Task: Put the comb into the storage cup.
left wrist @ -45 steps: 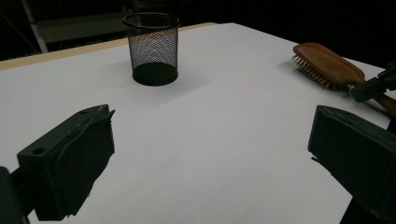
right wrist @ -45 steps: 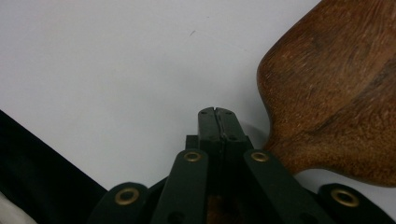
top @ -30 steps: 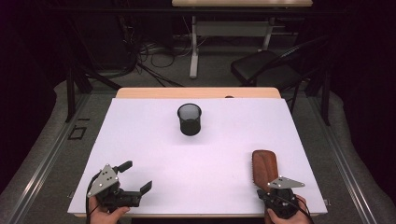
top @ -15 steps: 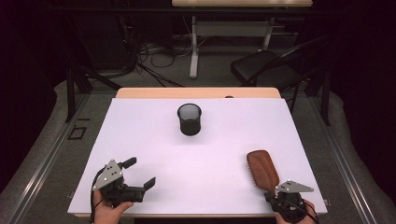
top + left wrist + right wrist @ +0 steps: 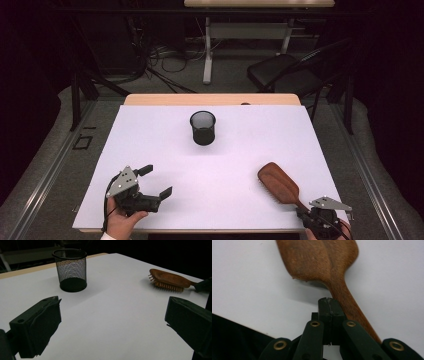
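Observation:
A wooden hairbrush (image 5: pixel 278 183) lies bristles down near the front right of the white table top (image 5: pixel 150 145), head pointing far-left. My right gripper (image 5: pixel 320 216) sits at the handle's end by the front edge. In the right gripper view its jaws (image 5: pixel 329 303) are shut tip to tip with nothing between them, and the hairbrush (image 5: pixel 319 257) handle runs past their right side. My left gripper (image 5: pixel 157 180) rests open at the front left; its jaws (image 5: pixel 113 305) stand wide apart over bare table. A black mesh cup (image 5: pixel 203 128) stands upright at the centre back, also the mesh cup (image 5: pixel 70 270) ahead-left, with the hairbrush (image 5: pixel 168 277) at far right.
A strip of wooden table edge (image 5: pixel 210 99) runs behind the white top. Beyond it stand a dark folding chair (image 5: pixel 285 70), cables and a desk frame on the floor. A black stand leg (image 5: pixel 80 85) rises at the left.
The right gripper has drawn back toward the front right corner. The hairbrush has swung, its head now further left and its handle slanting to the right. The left gripper barely shifted.

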`<state>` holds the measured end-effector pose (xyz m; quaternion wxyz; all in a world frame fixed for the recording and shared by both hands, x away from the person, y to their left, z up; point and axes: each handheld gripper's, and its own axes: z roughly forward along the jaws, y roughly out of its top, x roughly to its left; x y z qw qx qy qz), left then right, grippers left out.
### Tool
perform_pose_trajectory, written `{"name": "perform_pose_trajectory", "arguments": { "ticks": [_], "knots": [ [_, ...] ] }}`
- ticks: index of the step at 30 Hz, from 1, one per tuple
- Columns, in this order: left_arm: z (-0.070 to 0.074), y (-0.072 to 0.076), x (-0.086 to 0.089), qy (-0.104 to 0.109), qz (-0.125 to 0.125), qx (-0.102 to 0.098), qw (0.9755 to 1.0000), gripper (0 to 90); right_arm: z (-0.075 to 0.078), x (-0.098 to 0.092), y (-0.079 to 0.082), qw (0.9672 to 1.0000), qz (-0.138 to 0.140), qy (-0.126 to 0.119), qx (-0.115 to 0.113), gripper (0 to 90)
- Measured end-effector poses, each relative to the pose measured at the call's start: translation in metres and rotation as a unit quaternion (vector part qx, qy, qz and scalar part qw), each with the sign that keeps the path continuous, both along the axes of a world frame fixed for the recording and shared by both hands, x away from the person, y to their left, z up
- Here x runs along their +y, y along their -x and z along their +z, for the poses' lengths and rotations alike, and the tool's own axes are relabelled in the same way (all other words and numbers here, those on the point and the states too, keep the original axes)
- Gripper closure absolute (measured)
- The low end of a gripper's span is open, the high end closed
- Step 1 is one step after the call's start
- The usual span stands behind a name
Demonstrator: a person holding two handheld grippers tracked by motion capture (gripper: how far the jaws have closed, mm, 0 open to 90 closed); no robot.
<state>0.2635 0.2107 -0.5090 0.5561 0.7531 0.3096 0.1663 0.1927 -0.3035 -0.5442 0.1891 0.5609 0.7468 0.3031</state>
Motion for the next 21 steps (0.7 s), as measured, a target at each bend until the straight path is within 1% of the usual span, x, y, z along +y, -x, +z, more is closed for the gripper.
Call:
{"name": "perform_pose_trajectory", "arguments": {
  "ticks": [2,3,4,6,9,10,11,12,13,14,15,17,21],
  "knots": [
    [0.000,-0.001,-0.001,-0.001,-0.002,0.001,1.0000,0.4,-0.001,-0.007,0.000,0.9999,-0.014,-0.001,-0.001,90.0],
    [0.000,-0.001,-0.001,-0.001,-0.002,0.001,1.0000,0.4,-0.001,-0.007,0.000,0.9999,-0.014,-0.001,-0.001,90.0],
    [0.000,-0.001,-0.001,-0.001,-0.002,0.000,1.0000,0.4,0.000,-0.011,0.000,0.9997,-0.021,0.000,0.007,90.0],
    [0.000,-0.001,-0.001,-0.001,-0.001,0.000,1.0000,0.4,-0.002,-0.014,-0.001,0.9995,-0.032,0.000,0.000,90.0],
    [0.000,-0.001,-0.001,0.001,-0.002,0.000,1.0000,0.4,-0.001,-0.017,-0.001,0.9993,-0.036,0.000,0.004,90.0],
    [0.000,-0.001,0.000,0.000,-0.001,0.000,1.0000,0.4,-0.002,-0.017,-0.002,0.9991,-0.041,0.000,-0.004,90.0],
    [0.000,-0.001,0.000,0.002,0.000,-0.001,1.0000,0.4,-0.001,-0.019,-0.003,0.9989,-0.048,0.002,0.001,90.0],
    [0.000,-0.001,0.000,0.001,0.001,-0.001,1.0000,0.4,-0.001,-0.019,-0.003,0.9989,-0.048,0.002,0.001,90.0],
    [0.000,-0.001,0.000,0.000,0.004,-0.001,1.0000,0.4,-0.002,-0.020,-0.004,0.9986,-0.052,0.002,-0.005,90.0],
    [0.000,-0.001,0.001,0.001,0.005,0.000,1.0000,0.4,-0.002,-0.022,-0.004,0.9986,-0.052,0.003,0.003,90.0],
    [0.000,-0.001,0.001,0.000,0.006,0.000,1.0000,0.4,-0.003,-0.022,-0.005,0.9984,-0.057,0.001,-0.004,90.0],
    [0.000,-0.001,0.002,0.002,0.003,0.002,1.0000,0.5,-0.003,-0.025,-0.005,0.9982,-0.060,-0.002,0.003,90.0],
    [0.000,0.000,0.002,0.000,0.006,0.002,1.0000,0.6,-0.004,-0.024,-0.006,0.9981,-0.062,-0.006,-0.004,90.0]
  ]
}}
